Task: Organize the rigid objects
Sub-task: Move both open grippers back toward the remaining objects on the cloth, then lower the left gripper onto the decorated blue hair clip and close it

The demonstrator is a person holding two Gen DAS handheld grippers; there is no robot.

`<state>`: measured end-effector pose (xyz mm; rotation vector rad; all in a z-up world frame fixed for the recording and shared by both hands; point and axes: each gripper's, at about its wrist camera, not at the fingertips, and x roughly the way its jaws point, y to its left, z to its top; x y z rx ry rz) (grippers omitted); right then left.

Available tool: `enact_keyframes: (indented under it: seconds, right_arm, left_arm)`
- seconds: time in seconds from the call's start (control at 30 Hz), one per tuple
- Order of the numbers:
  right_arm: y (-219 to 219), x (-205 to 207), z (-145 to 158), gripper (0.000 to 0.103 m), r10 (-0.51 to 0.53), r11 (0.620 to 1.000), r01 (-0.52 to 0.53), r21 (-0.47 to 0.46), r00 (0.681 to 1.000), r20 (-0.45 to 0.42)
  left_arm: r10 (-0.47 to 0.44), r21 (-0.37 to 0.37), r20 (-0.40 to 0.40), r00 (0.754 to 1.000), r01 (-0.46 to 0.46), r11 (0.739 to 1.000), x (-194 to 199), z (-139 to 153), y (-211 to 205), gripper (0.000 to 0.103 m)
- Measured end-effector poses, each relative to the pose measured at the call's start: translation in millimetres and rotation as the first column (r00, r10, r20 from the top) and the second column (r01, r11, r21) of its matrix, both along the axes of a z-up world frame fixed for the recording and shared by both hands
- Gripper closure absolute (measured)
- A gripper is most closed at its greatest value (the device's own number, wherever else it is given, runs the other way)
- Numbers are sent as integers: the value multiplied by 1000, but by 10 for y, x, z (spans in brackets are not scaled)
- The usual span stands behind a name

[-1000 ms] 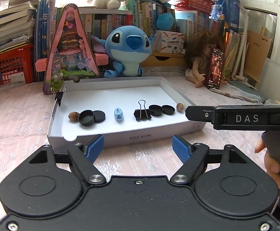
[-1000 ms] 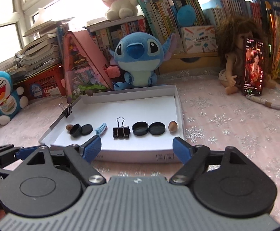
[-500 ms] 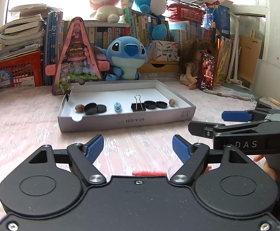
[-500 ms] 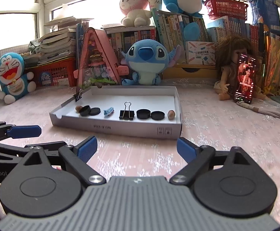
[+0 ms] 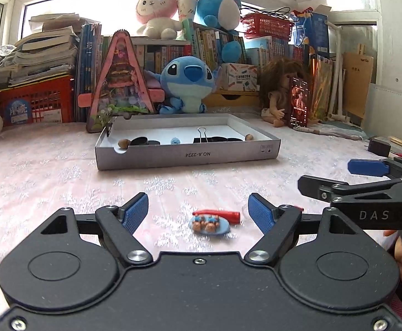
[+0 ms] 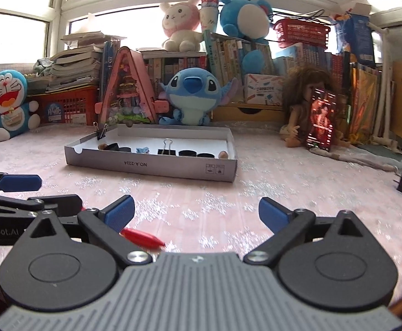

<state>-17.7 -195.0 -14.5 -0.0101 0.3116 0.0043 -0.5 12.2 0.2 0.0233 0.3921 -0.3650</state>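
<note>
Your tray's near wall hides the lower parts of the items lined up inside. In the right wrist view, the gripper finger covers one end of the red piece. The figures on the small blue oval are blurred.

Ahead of both tongs, in the white box lid: two nuts, one upright binder clip, one blue trinket, four black caps (two left of the clip, two right). Between the left tongs' fingers: one red pen cap, one small blue oval charm.
</note>
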Motion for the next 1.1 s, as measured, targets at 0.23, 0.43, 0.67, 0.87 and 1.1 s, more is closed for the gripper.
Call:
enact_keyframes:
  seconds: [0.23,0.43,0.67,0.87,1.1]
  right_arm:
    - [-20,-113,-110,4,-11,999,12,42,999,-35]
    - [107,-108,-158,14,-3,1000,5,22,998,-60]
    - [240,-97,-196,33,19,999,-16,34,997,-80]
    - [312,-53,-183,49,58,997,-53,58,994,-91]
    - [371,14,-167,70,104,994,-100,43,989,-106]
  left_arm:
    - [-19,-3,-4,1000,19,1000,-29,-81,28,29]
    - [-55,47,6,998,55,997,23,-102,-21,40]
    - [-56,72,-17,998,57,996,77,-157,-48,63]
    - [-40,54,-37,999,42,998,103,-159,-32,73]
    - [-6,32,-49,999,8,999,107,-136,37,73]
